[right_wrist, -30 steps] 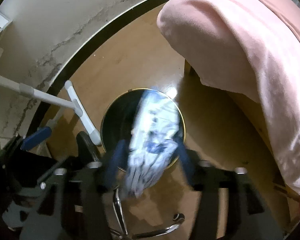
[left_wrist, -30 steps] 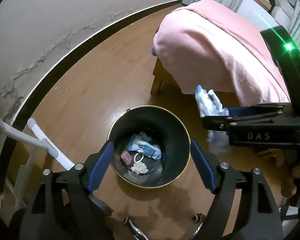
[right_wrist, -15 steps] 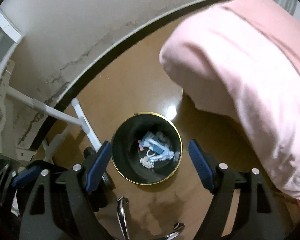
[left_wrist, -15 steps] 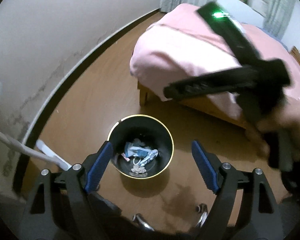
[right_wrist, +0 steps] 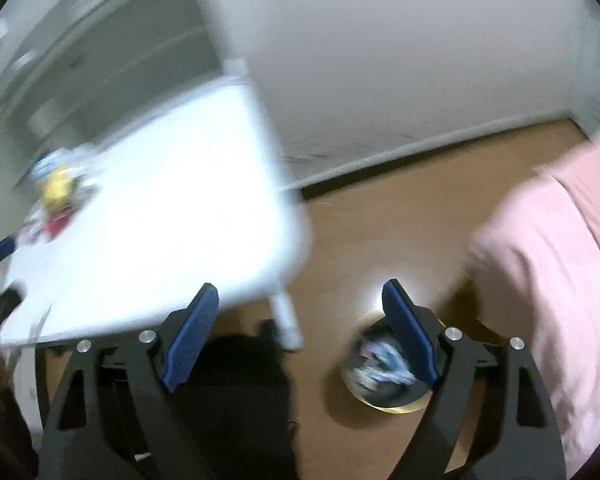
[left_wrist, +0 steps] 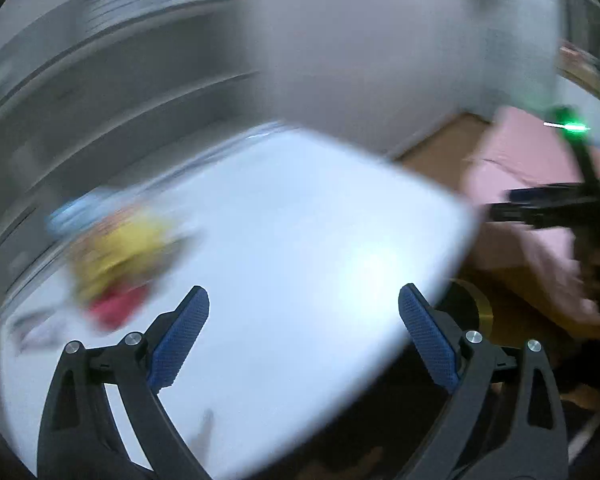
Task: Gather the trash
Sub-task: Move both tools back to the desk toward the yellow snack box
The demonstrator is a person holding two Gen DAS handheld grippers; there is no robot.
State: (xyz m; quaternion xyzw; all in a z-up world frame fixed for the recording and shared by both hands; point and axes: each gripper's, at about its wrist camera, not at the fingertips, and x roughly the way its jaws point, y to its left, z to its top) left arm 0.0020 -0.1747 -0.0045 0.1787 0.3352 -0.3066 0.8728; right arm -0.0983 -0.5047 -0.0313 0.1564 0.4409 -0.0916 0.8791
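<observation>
A pink-covered bed (right_wrist: 560,280) fills the right side above the wooden floor (right_wrist: 380,216). A white worktop (left_wrist: 284,240) carries a blurred yellow and red pile of trash (left_wrist: 116,264) near its far left edge. The black gold-rimmed bin (right_wrist: 384,376) stands on the floor beside the bed, wrappers inside. The left gripper (left_wrist: 304,336) and right gripper (right_wrist: 300,332) both have jaws spread and opening, with nothing between them.

Right claw (right_wrist: 300,312) opening, empty, bin (right_wrist: 384,396) below
</observation>
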